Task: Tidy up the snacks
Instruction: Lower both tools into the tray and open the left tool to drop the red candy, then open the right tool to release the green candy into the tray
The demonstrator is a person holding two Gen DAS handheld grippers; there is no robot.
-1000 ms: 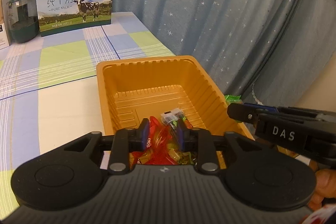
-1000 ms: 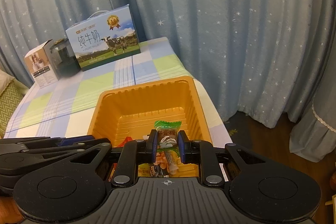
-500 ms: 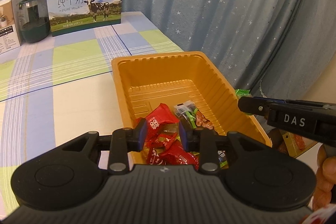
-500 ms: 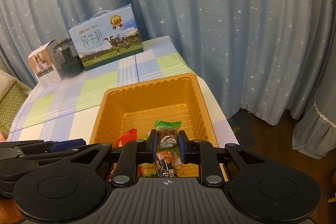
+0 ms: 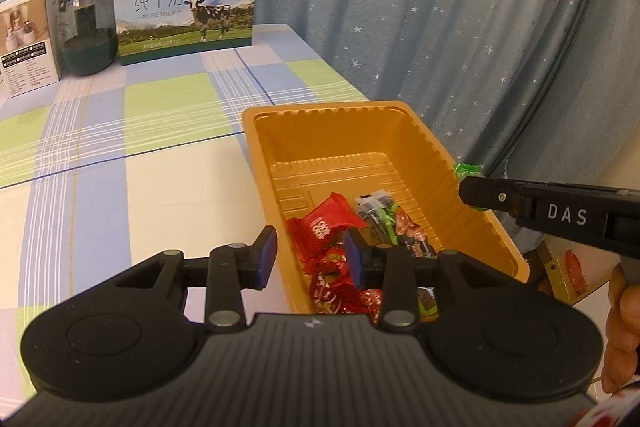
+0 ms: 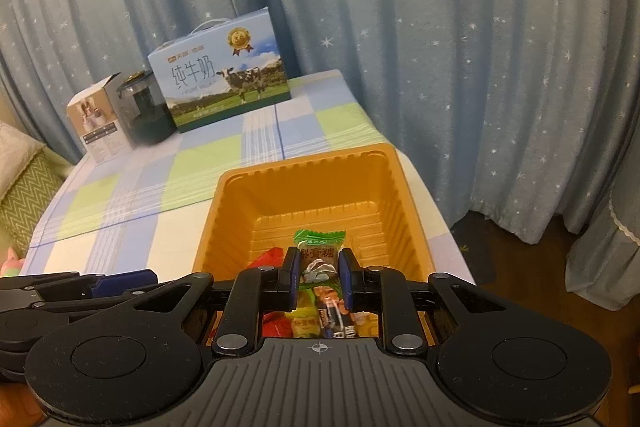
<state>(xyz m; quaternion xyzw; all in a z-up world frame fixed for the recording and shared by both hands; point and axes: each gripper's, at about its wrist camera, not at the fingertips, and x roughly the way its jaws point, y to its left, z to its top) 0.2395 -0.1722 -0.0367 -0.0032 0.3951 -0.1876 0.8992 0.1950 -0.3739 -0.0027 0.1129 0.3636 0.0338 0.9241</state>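
Since the earlier frame a red snack (image 5: 324, 227) has been released into the orange tray (image 5: 420, 131) on the counter (image 5: 120, 187) by the left gripper (image 5: 310, 259), whose empty jaws are opening, while a green-wrapped candy (image 6: 318, 251) is held clamped above the tray by the right gripper (image 6: 319, 269).

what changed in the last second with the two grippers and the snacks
The left gripper let go of its red candy, which now lies in the orange tray; its fingers are opening with nothing between them, and it has drawn back towards the tray's left rim. Unchanged: the right gripper stays shut on the green-topped candy over the tray; the milk box has not moved.
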